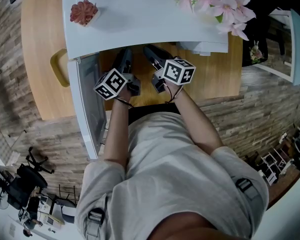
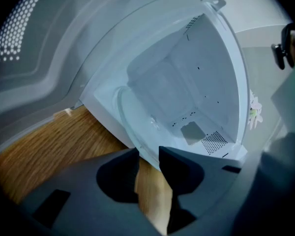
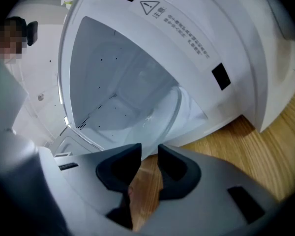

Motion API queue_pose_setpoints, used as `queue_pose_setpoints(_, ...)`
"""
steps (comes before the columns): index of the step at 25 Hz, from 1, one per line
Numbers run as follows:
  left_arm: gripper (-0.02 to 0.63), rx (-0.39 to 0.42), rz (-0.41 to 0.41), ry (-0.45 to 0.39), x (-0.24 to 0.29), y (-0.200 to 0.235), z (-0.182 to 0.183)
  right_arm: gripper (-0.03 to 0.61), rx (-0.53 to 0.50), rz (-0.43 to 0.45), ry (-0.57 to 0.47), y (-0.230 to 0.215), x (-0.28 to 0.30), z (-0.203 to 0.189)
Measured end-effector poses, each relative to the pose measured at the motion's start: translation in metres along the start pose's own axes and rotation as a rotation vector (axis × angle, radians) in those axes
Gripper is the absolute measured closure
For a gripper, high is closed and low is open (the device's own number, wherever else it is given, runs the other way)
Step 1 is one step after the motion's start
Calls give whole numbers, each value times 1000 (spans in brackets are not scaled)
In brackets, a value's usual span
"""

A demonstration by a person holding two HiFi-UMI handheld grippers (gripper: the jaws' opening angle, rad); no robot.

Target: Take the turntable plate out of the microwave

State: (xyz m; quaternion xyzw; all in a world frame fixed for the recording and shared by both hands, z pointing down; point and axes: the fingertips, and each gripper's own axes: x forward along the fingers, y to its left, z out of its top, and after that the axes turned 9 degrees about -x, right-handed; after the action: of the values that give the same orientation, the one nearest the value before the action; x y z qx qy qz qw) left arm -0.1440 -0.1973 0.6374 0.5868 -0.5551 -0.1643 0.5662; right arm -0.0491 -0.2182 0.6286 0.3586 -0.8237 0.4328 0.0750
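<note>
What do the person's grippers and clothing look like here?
Both the left gripper and right gripper have dark grey matte jaws. Each carries a white cube with black square markers, and thin black cables trail at the wrists. The person wears a light grey short-sleeved shirt.

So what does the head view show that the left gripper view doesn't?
Only the head view: the red spiky ornament on the white microwave's top, two black-and-white marker cubes and the brown patterned floor. Only the left gripper view: the microwave's white inside and the clear round glass turntable plate, its rim by the left gripper's jaw tips. Both: the light wooden table and the open white door.
</note>
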Motion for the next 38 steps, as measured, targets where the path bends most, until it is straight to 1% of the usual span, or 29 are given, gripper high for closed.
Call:
queue_pose_setpoints(11,477,12,-5,28,-15,3,-18,471,2,-16,31,0,-16,-21)
queue_pose_setpoints(15,480,19,-14,31,-16,5,-21,463,5,-16,43,-3,-15,-25)
queue_pose_setpoints(16,475,19,-20,27,-16,5,-19,450,-1,-14,43,-3,-15,-24)
queue_pose_setpoints(18,421,1,-33,7,-15,7,-14,392,-7,-14,38,-6,-14,-20)
queue_pose_setpoints(19,387,-21,-40,-6,-14,9,-10,379,-4,-16,31,-7,-14,-18)
queue_pose_setpoints(21,365,-61,-49,-24,-10,15,-4,374,2,-22,14,-11,-12,-11)
queue_pose_setpoints(22,364,-64,-46,-26,-7,17,-1,374,3,-24,10,-13,-11,-9)
queue_pose_setpoints(26,368,-27,-28,-26,2,19,8,376,-3,-36,14,-17,-2,-4)
queue_pose_setpoints(27,382,-21,-25,-26,3,19,9,384,-2,-41,16,-18,-1,-4)
queue_pose_setpoints(30,465,-9,-34,-19,3,16,8,426,-3,-64,26,-21,0,-4)
queue_pose_setpoints(32,463,1,-36,-17,2,14,8,433,-9,-61,27,-20,-2,-4)
queue_pose_setpoints(34,471,12,-61,-18,-1,6,7,434,-14,-48,19,-17,-5,-2)
queue_pose_setpoints(38,474,54,-84,-24,-6,-6,8,428,-18,-36,4,-14,-10,2)
